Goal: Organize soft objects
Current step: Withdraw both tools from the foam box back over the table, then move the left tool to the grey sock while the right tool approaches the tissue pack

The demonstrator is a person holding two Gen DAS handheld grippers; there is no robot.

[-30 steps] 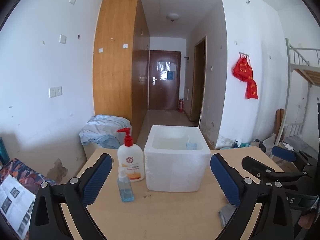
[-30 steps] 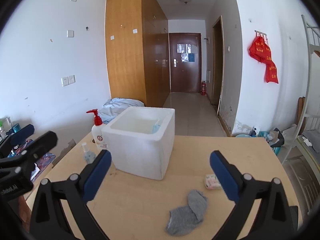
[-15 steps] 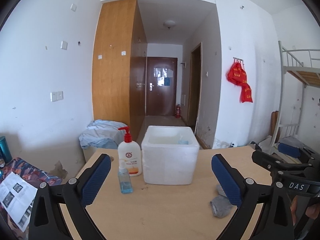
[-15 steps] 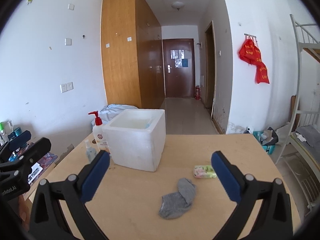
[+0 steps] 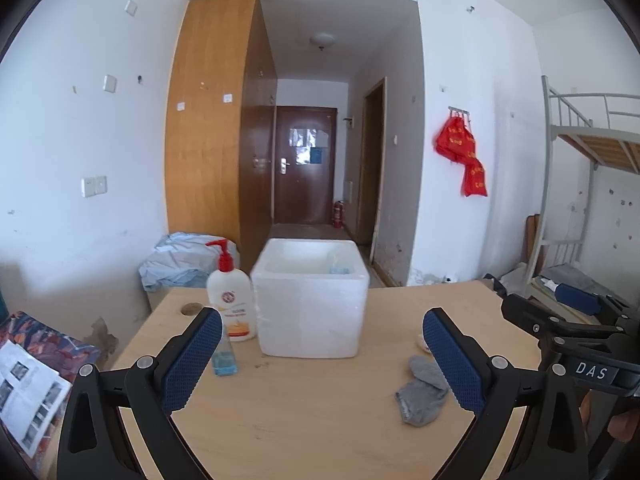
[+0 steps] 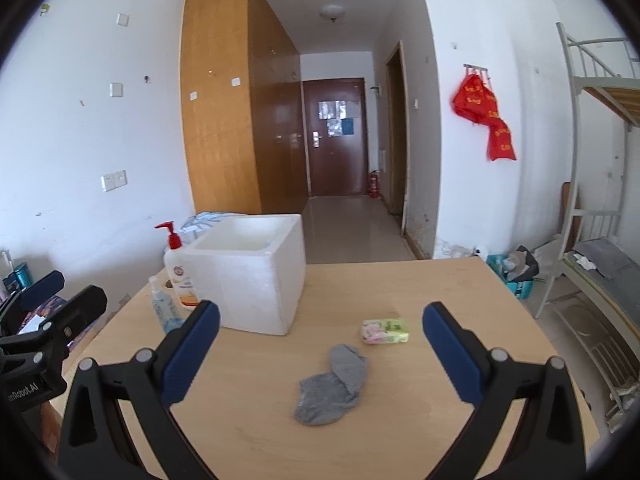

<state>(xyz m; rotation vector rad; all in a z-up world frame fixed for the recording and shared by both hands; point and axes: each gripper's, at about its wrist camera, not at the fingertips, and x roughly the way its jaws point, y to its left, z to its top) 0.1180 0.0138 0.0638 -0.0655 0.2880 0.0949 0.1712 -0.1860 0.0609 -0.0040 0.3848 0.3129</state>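
A grey sock (image 6: 334,388) lies crumpled on the wooden table (image 6: 400,420), also seen in the left wrist view (image 5: 424,392). A small green and pink tissue pack (image 6: 386,331) lies just beyond it. A white foam box (image 5: 312,300) stands at the table's far middle (image 6: 248,276), with something light blue inside. My right gripper (image 6: 322,358) is open and empty, held above the sock. My left gripper (image 5: 322,360) is open and empty, in front of the box. Each gripper shows at the edge of the other's view.
A white pump bottle with a red top (image 5: 230,296) and a small blue sanitiser bottle (image 5: 224,356) stand left of the box. A round hole (image 5: 191,309) is in the table's far left corner. A bunk bed (image 6: 592,240) stands to the right.
Both grippers have pulled back and risen from the box, so more of the table shows. The sock and tissue pack now lie farther ahead of the right gripper. Both stay open.
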